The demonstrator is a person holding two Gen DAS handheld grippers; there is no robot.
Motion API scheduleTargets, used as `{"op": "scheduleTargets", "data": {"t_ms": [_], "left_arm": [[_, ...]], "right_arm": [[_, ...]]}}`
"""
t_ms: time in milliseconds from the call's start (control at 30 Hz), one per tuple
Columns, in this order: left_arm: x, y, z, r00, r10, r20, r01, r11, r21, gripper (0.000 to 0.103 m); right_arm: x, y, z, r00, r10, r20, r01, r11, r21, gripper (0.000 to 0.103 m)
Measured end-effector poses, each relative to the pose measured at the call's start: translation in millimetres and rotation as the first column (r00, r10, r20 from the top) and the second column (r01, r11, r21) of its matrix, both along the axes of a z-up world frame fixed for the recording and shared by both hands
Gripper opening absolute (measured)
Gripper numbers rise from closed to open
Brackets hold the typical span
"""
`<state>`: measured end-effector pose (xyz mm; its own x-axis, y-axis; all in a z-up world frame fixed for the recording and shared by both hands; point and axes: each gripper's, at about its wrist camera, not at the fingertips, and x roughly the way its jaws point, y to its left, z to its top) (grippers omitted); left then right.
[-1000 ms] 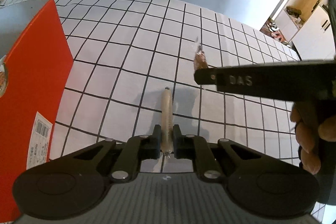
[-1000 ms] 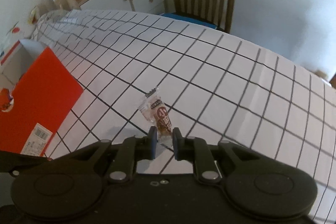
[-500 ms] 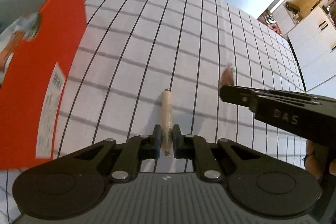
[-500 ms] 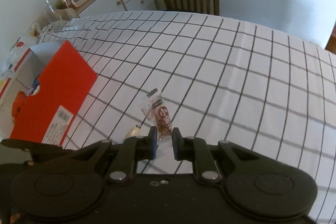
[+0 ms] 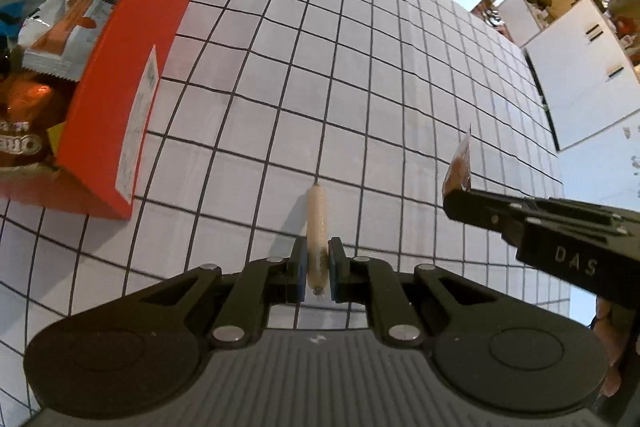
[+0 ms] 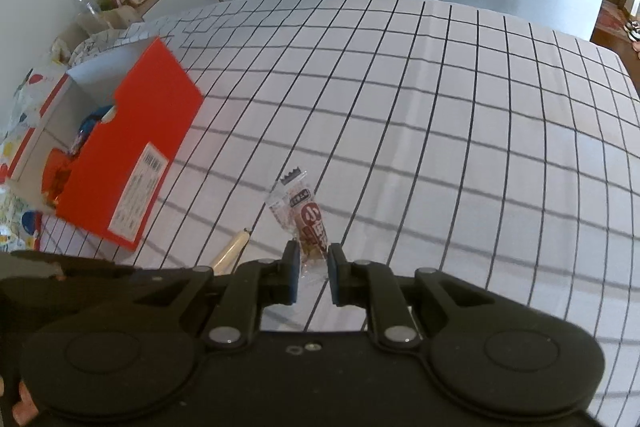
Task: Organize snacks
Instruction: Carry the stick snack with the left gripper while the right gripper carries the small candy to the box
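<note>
- Above a white tablecloth with a black grid (image 5: 400,75), the left gripper (image 5: 316,273) clamps a pale beige sausage-shaped snack stick (image 5: 316,219); an open red cardboard box of wrapped snacks (image 5: 116,99) sits at ten o'clock
- The right gripper (image 6: 313,273) pinches a small clear-wrapped brown snack packet (image 6: 306,223); the box lies at nine o'clock

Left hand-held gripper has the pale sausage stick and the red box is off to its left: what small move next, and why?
Probably carry the left hand-held gripper leftward over the red box. It is shut on the sausage stick, which hangs above the checked cloth, and the box's open top already shows snacks inside.
</note>
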<state>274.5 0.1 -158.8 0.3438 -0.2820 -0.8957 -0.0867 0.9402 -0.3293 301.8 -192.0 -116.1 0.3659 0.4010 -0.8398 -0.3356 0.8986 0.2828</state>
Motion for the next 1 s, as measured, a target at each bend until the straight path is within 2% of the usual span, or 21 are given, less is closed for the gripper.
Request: {"op": "scheduleTargets", "data": {"t_ms": [333, 533, 1000], "left_arm": [[-19, 26, 21, 0.999, -0.035, 0.015, 0.036, 0.996, -0.085, 0.009], [-26, 46, 38, 0.998, -0.054, 0.039, 0.058, 0.993, -0.105, 0.009], [-31, 107, 106, 0.988, -0.058, 0.142, 0.077, 0.989, -0.13, 0.009]], "right_arm": [[-44, 19, 27, 0.999, -0.028, 0.016, 0.028, 1.0, -0.003, 0.013], [-61, 35, 39, 0.999, -0.045, 0.02, 0.045, 0.999, -0.003, 0.013], [-72, 94, 77, 0.996, -0.039, 0.082, 0.039, 0.999, -0.002, 0.013]]}}
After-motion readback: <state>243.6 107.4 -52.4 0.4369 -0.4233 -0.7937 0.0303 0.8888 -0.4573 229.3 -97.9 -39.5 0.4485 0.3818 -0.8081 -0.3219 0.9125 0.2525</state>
